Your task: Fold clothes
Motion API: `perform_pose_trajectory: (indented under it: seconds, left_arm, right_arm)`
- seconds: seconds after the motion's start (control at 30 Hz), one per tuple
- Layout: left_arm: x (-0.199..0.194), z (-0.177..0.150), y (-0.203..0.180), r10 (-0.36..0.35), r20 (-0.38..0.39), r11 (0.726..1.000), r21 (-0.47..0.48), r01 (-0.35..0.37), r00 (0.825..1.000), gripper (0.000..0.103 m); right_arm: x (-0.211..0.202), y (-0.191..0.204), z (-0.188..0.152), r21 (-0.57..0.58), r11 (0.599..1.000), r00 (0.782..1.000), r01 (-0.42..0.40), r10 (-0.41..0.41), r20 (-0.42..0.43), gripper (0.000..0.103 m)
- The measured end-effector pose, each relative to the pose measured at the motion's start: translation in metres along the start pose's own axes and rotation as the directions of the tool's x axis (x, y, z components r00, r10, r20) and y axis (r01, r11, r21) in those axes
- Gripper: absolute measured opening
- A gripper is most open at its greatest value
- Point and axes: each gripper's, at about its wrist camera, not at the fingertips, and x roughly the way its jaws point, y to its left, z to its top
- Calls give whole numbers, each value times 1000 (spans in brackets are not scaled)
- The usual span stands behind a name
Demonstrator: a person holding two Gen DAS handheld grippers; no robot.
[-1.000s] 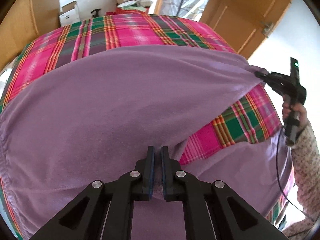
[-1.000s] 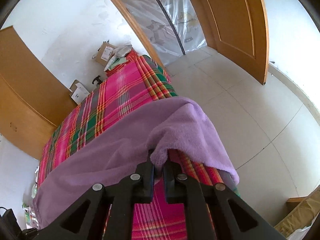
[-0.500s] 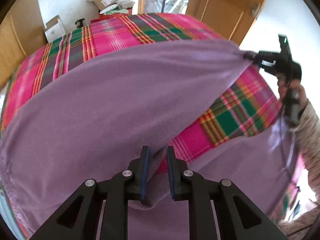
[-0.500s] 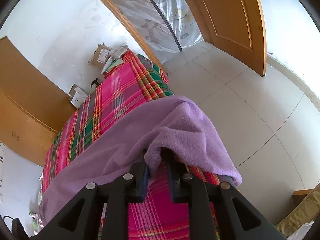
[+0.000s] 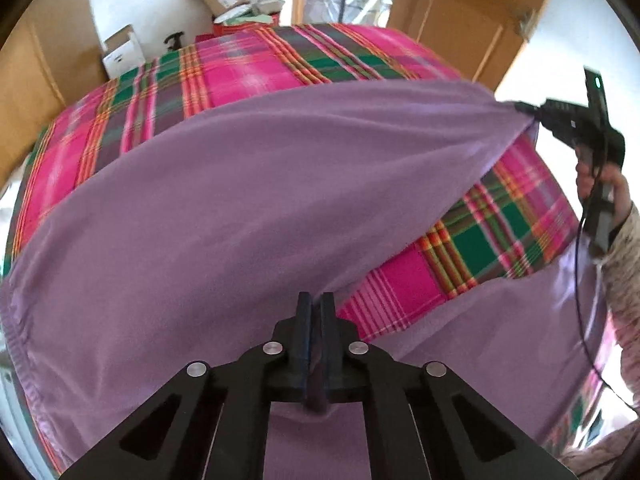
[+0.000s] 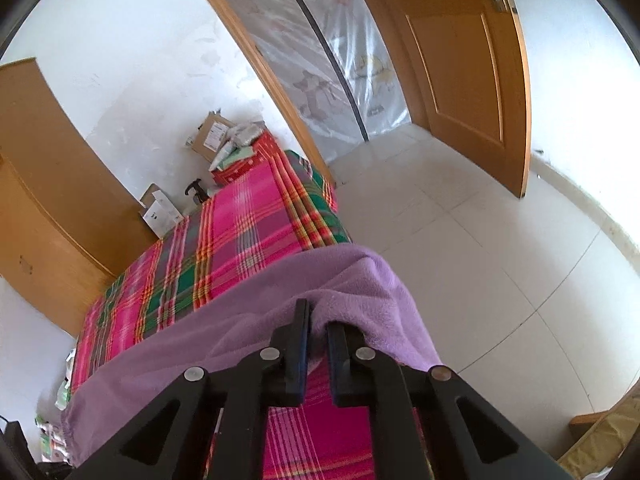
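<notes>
- Purple fleece garment (image 5: 248,216) lies stretched over a bed covered in a pink, green and orange plaid cloth (image 5: 260,60), its near layer lifted off the plaid between two sets of black tongs.
- Left tongs (image 5: 316,308) have just been closing, after opening briefly, and are now clamped on a pinch of the purple fleece at its near edge; a sliver of fabric shows between the two pads.
- Right tongs (image 5: 522,108), seen from the left wrist view at the far right, grip a corner of the same garment and pull it taut and raised above the bed; a person's hand (image 5: 600,184) in a pale speckled sleeve (image 5: 624,272) holds the handle, with a thin black cable (image 5: 582,312) trailing down.
- From the right wrist view, the right tongs (image 6: 318,316) have also just been closing, with a thick fold of fleece (image 6: 360,288) draped over and pinched between the fingers.
- Beneath the lifted fabric, a triangle of plaid shows, and a lower layer of purple fleece (image 5: 500,340) lies flat on the bed's near side.
- Cardboard boxes (image 6: 212,136) and packets sit against a white wall at the far end of the bed.
- Wooden door (image 6: 468,60) stands open onto a pale tiled floor (image 6: 480,248), beside a doorway hung with clear plastic sheeting (image 6: 320,40).
</notes>
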Motion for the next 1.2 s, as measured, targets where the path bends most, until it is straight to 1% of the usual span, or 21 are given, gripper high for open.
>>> perform_pose_trajectory:
  seconds: [0.07, 0.1, 0.23, 0.27, 0.37, 0.43, 0.47, 0.5, 0.53, 0.6, 0.63, 0.67, 0.7, 0.8, 0.87, 0.9, 0.93, 1.03, 1.07, 1.13, 1.2]
  left_arm:
    - [-4, -3, 4, -28, -6, 999, -17, 27, 1000, 3]
    - [-5, -5, 6, -43, -10, 999, -26, 43, 999, 3]
    - [-5, -7, 11, -42, -13, 998, -51, 42, 999, 3]
    - [-5, -7, 12, -42, -13, 997, -58, 41, 999, 3]
    - [-11, -1, 8, -50, 20, 997, -61, 52, 999, 3]
    - [-12, 5, 2, -31, 35, 999, -33, 32, 999, 7]
    - [-12, 8, -1, -20, 43, 1000, -17, 21, 999, 15]
    - [-11, 11, -5, -12, 46, 1000, -6, 12, 999, 20]
    - [-9, 13, -8, -5, 49, 1000, 4, 5, 999, 20]
    - [-2, 19, -17, -12, 42, 999, 31, 11, 999, 20]
    - [1, 22, -23, -13, 40, 999, 50, 11, 999, 20]
    - [4, 25, -29, -14, 38, 998, 68, 11, 999, 20]
    - [7, 28, -35, -21, 35, 996, 89, 17, 999, 20]
    - [14, 37, -56, -20, 39, 987, 159, 14, 999, 21]
    - [19, 42, -65, -19, 39, 982, 190, 12, 999, 21]
    - [23, 45, -69, -15, 37, 980, 199, 7, 999, 21]
    - [26, 49, -73, -10, 36, 978, 207, 3, 999, 21]
    - [36, 55, -83, -11, 31, 972, 236, 3, 999, 21]
    - [39, 56, -85, -15, 29, 969, 246, 7, 999, 23]
    - [48, 57, -89, 19, 14, 967, 256, -22, 1000, 23]
    - [48, 58, -92, 30, 24, 964, 265, -35, 999, 25]
  right_arm:
    - [-1, -4, -4, 15, 1000, 1000, -1, 1, -25, 8]
    - [0, -7, -7, 15, 1000, 999, 13, -12, -44, 8]
    - [3, -26, -21, 51, 998, 993, 45, -39, -114, 8]
    - [2, -32, -22, 67, 996, 992, 57, -49, -118, 8]
    - [-5, -49, -20, 125, 991, 993, 54, -40, -110, 10]
    - [-10, -55, -18, 137, 987, 993, 79, -65, -102, 13]
    - [-14, -56, -15, 133, 987, 993, 91, -80, -84, 14]
    - [-18, -57, -13, 128, 986, 993, 102, -95, -65, 15]
    - [-22, -58, -10, 121, 986, 993, 111, -106, -47, 15]
    - [-22, -56, -1, 88, 992, 996, 85, -83, -22, 16]
    - [-17, -55, 4, 72, 996, 998, 53, -51, -28, 25]
    - [-11, -54, 8, 58, 998, 999, 26, -24, -36, 30]
    - [-6, -52, 11, 54, 998, 999, 23, -21, -49, 35]
    - [15, -50, 19, 25, 1000, 996, 18, -16, -85, 36]
    - [28, -46, 23, -1, 1000, 994, -7, 7, -105, 38]
    - [34, -47, 25, -12, 999, 991, -34, 32, -126, 39]
    - [41, -48, 28, -13, 999, 990, -34, 32, -141, 39]
    - [59, -47, 39, 28, 997, 982, -79, 82, -169, 40]
    - [64, -46, 42, 38, 996, 982, -77, 82, -171, 40]
    - [73, -45, 46, 45, 996, 980, -78, 85, -178, 40]
    - [79, -43, 47, 44, 996, 979, -74, 81, -186, 40]
